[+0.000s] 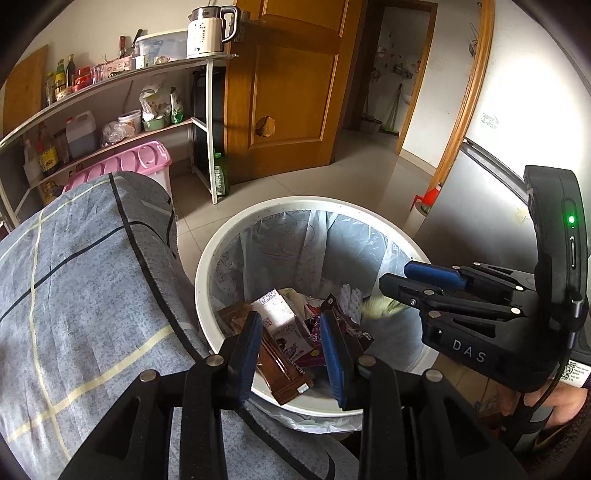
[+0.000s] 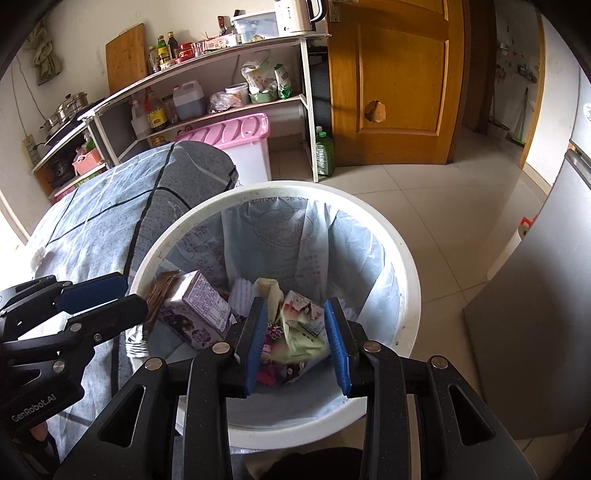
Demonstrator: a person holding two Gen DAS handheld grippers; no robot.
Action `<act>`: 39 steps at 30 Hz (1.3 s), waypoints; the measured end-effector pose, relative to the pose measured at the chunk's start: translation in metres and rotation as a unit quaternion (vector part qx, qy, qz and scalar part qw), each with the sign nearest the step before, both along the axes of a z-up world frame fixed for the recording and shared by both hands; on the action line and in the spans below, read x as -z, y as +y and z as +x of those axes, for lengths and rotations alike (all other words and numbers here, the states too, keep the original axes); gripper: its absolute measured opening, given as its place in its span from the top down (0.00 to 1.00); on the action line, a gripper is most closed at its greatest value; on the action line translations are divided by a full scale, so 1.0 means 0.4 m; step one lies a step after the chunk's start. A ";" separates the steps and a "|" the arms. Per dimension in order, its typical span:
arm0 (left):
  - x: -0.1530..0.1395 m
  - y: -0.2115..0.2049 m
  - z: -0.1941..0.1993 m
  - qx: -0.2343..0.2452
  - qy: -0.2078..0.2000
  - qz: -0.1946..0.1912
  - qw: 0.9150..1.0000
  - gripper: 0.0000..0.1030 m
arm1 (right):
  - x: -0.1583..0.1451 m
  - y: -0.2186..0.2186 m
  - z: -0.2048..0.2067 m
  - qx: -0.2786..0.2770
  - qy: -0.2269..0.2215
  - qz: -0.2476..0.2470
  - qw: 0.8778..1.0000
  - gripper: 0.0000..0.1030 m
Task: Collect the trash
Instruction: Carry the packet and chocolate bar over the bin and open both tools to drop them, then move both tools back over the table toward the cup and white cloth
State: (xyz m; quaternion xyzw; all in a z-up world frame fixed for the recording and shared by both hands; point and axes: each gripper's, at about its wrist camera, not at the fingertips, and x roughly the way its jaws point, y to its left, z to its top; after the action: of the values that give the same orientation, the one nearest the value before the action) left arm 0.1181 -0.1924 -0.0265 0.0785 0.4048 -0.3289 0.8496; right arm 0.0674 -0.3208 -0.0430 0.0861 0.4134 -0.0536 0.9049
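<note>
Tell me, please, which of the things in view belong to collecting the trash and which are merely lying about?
Belong to the job:
- white bin with its plastic liner
- purple carton
- brown wrapper
- green packet
- left tool, right tool, both open above the bin

Lying about:
- kettle
- pink-lidded box
- green bottle
- shelf bottles

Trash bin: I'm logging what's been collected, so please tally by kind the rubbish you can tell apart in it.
Purple-and-white carton: 1
Brown packet: 1
Green-and-white wrapper: 1
Pink wrapper: 1
White ridged foam piece: 1
Cream crumpled piece: 1
Total: 6 told apart in the bin; more may lie hidden underneath.
</note>
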 end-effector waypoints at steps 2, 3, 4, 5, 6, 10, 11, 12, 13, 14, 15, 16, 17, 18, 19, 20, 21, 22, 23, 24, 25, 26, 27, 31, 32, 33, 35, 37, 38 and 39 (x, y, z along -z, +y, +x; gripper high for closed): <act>-0.003 0.008 0.000 -0.003 -0.002 -0.002 1.000 0.63 | -0.004 0.003 -0.002 -0.001 -0.003 -0.001 1.000 0.52; -0.006 0.013 0.000 -0.005 -0.001 -0.004 1.000 0.63 | -0.006 0.005 -0.002 -0.001 -0.003 -0.001 1.000 0.52; -0.008 0.019 0.000 -0.009 -0.002 -0.006 1.000 0.63 | -0.008 0.006 -0.002 -0.001 -0.004 -0.001 1.000 0.52; -0.012 0.024 0.000 -0.012 -0.004 -0.006 1.000 0.63 | -0.011 0.008 -0.003 0.000 -0.005 -0.001 1.000 0.52; -0.016 0.030 -0.002 -0.014 -0.007 -0.007 1.000 0.63 | -0.016 0.010 -0.005 0.001 -0.007 -0.002 1.000 0.52; -0.034 0.061 -0.006 -0.026 -0.013 -0.012 1.000 0.53 | -0.032 0.025 -0.003 -0.001 -0.014 -0.005 1.000 0.52; -0.040 0.073 -0.006 -0.030 -0.014 -0.017 0.999 0.53 | -0.036 0.030 -0.004 -0.001 -0.016 -0.006 1.000 0.52; -0.046 0.086 -0.008 -0.034 -0.016 -0.020 0.999 0.53 | -0.040 0.035 -0.004 -0.001 -0.018 -0.006 1.000 0.52; -0.052 0.099 -0.008 -0.037 -0.016 -0.023 0.999 0.53 | -0.044 0.040 -0.004 -0.001 -0.020 -0.004 1.000 0.52; -0.058 0.112 -0.009 -0.041 -0.019 -0.025 0.999 0.53 | -0.048 0.049 -0.004 -0.004 -0.021 -0.001 1.000 0.52; -0.065 0.124 -0.008 -0.046 -0.022 -0.025 0.998 0.53 | -0.051 0.054 -0.003 -0.006 -0.023 -0.001 1.000 0.52; -0.069 0.138 -0.009 -0.051 -0.025 -0.023 0.998 0.53 | -0.055 0.064 -0.002 -0.009 -0.026 -0.002 1.000 0.52; -0.072 0.152 -0.009 -0.056 -0.026 -0.023 0.998 0.53 | -0.060 0.077 0.000 -0.014 -0.028 -0.004 1.000 0.52; -0.075 0.164 -0.008 -0.060 -0.026 -0.024 0.998 0.53 | -0.063 0.086 0.004 -0.017 -0.029 -0.005 0.999 0.52; -0.077 0.180 -0.006 -0.065 -0.026 -0.025 0.997 0.53 | -0.066 0.094 0.005 -0.020 -0.030 -0.005 0.999 0.52; -0.079 0.192 -0.004 -0.072 -0.026 -0.025 0.997 0.53 | -0.069 0.107 0.008 -0.024 -0.033 -0.005 0.999 0.52; -0.080 0.205 -0.003 -0.081 -0.028 -0.021 0.996 0.53 | -0.070 0.118 0.009 -0.027 -0.034 -0.005 0.999 0.52; -0.082 0.218 -0.004 -0.088 -0.034 -0.016 0.995 0.53 | -0.072 0.129 0.012 -0.031 -0.035 -0.005 0.999 0.52; -0.084 0.235 -0.005 -0.094 -0.040 -0.014 0.995 0.53 | -0.074 0.142 0.015 -0.035 -0.036 -0.006 0.999 0.52; -0.085 0.251 -0.004 -0.099 -0.040 -0.016 0.994 0.53 | -0.078 0.153 0.018 -0.038 -0.036 -0.007 0.999 0.52; -0.085 0.266 -0.001 -0.103 -0.038 -0.019 0.994 0.53 | -0.080 0.167 0.022 -0.043 -0.037 -0.007 0.998 0.52; -0.085 0.284 0.001 -0.108 -0.037 -0.021 0.993 0.53 | -0.082 0.178 0.022 -0.048 -0.039 -0.007 0.998 0.52; -0.085 0.304 0.002 -0.116 -0.037 -0.021 0.992 0.53 | -0.084 0.193 0.026 -0.052 -0.041 -0.007 0.998 0.52; -0.082 0.374 0.009 -0.144 -0.037 -0.020 0.989 0.53 | -0.088 0.244 0.042 -0.067 -0.045 -0.005 0.997 0.52; -0.082 0.395 0.011 -0.153 -0.038 -0.019 0.987 0.53 | -0.087 0.257 0.046 -0.071 -0.045 -0.004 0.996 0.52; -0.082 0.413 0.011 -0.159 -0.038 -0.020 0.986 0.53 | -0.087 0.268 0.050 -0.076 -0.045 -0.002 0.996 0.52; -0.082 0.452 0.011 -0.174 -0.038 -0.021 0.984 0.53 | -0.087 0.300 0.062 -0.087 -0.045 -0.001 0.995 0.52; -0.080 0.488 0.009 -0.187 -0.039 -0.024 0.981 0.53 | -0.088 0.325 0.070 -0.096 -0.046 -0.002 0.994 0.52; -0.080 0.507 0.011 -0.194 -0.038 -0.024 0.980 0.53 | -0.090 0.342 0.076 -0.102 -0.046 -0.003 0.994 0.52; -0.080 0.526 0.012 -0.201 -0.038 -0.024 0.979 0.53 | -0.090 0.354 0.079 -0.106 -0.046 -0.003 0.993 0.52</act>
State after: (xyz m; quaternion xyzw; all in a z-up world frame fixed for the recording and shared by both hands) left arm 0.1229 0.0180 0.0055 -0.0122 0.3716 -0.1575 0.9149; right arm 0.0988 -0.1791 -0.0071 0.0412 0.3776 0.0456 0.9239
